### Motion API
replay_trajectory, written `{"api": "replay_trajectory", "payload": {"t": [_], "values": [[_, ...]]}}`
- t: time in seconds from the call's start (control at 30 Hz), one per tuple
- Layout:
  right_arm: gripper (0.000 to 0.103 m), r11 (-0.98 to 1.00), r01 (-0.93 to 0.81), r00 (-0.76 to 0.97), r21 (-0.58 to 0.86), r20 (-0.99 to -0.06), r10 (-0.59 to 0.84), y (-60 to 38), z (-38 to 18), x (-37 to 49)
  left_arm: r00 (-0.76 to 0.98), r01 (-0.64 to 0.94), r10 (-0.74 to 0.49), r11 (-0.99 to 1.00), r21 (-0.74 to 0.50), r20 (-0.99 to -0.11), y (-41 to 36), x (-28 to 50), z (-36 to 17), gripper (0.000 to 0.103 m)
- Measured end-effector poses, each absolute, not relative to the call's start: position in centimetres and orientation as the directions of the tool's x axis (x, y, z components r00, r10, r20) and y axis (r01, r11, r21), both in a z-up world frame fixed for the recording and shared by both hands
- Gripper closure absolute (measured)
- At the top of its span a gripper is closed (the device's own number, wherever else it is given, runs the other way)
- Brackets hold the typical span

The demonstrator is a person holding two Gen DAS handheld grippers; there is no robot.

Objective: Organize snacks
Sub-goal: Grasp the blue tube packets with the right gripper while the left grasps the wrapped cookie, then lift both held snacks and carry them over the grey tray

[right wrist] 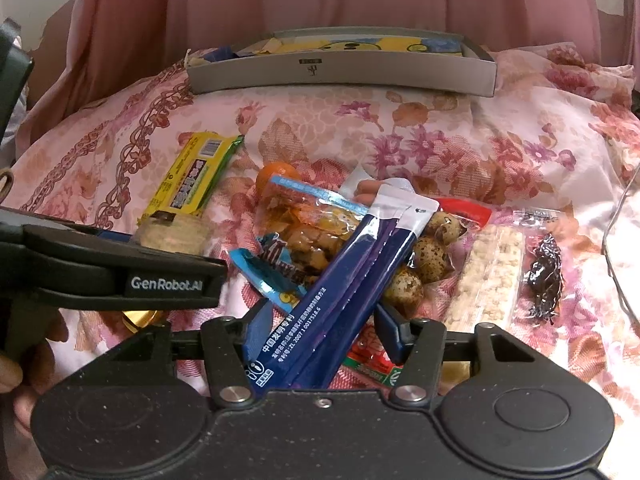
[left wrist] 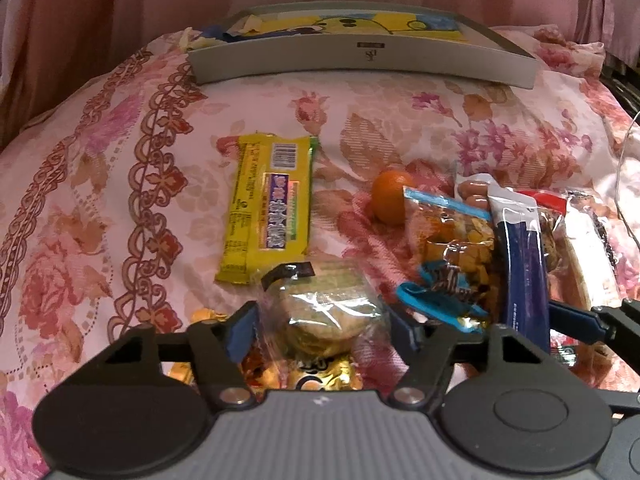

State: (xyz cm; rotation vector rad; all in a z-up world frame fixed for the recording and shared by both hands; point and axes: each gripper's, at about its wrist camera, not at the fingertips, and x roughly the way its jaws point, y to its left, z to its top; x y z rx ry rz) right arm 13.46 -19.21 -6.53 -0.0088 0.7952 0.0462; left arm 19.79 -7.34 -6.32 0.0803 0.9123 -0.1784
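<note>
My left gripper (left wrist: 322, 328) is open, its blue pads on either side of a clear-wrapped round pastry (left wrist: 332, 312) lying on the floral bedcover. My right gripper (right wrist: 322, 320) is shut on a pair of dark blue stick packets (right wrist: 344, 280) that slant across a snack pile. In that pile are a blue-edged bag of orange snacks (right wrist: 304, 224), speckled quail eggs (right wrist: 428, 260), a pale puffed bar (right wrist: 488, 276) and a dark dried-fruit packet (right wrist: 542, 276). A yellow bar (left wrist: 268, 208) and a small orange (left wrist: 390, 196) lie beyond. A grey tray (left wrist: 360, 60) stands at the back.
The tray holds yellow and blue cartoon-print packaging. A gold wrapper (left wrist: 320, 376) lies under my left gripper, and a red-green packet (right wrist: 372, 360) under the right. Pink curtains hang behind. A thin wire (right wrist: 616, 256) runs along the right. A hand (right wrist: 12, 376) holds the left gripper.
</note>
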Motion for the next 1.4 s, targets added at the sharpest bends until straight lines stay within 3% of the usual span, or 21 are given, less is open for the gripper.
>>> {"api": "replay_trajectory", "payload": {"t": [0.3, 0.63, 1.1, 1.4], "values": [[0.066, 0.997, -0.045, 0.692, 0.064, -0.718, 0.078, -19.4, -6.4, 13.2, 0.618, 0.171, -0.138, 0.985, -0.039, -0.774, -6.4, 18.3, -6.0, 0.043], [0.075, 0.993, -0.035, 0.699, 0.111, -0.707, 0.104, -19.7, -6.1, 12.4, 0.641, 0.135, -0.161, 0.986, -0.096, -0.750, -5.8, 15.9, -5.6, 0.045], [0.079, 0.978, -0.125, 0.796, -0.167, -0.606, -0.002, -17.2, -5.4, 10.4, 0.676, 0.118, -0.184, 0.983, -0.142, -0.713, -5.8, 14.2, -3.9, 0.046], [0.079, 0.962, -0.093, 0.883, -0.256, -0.468, -0.039, -18.3, -2.5, 11.2, 0.727, 0.133, -0.193, 0.981, -0.141, -0.659, -6.7, 16.7, -0.7, 0.046]]}}
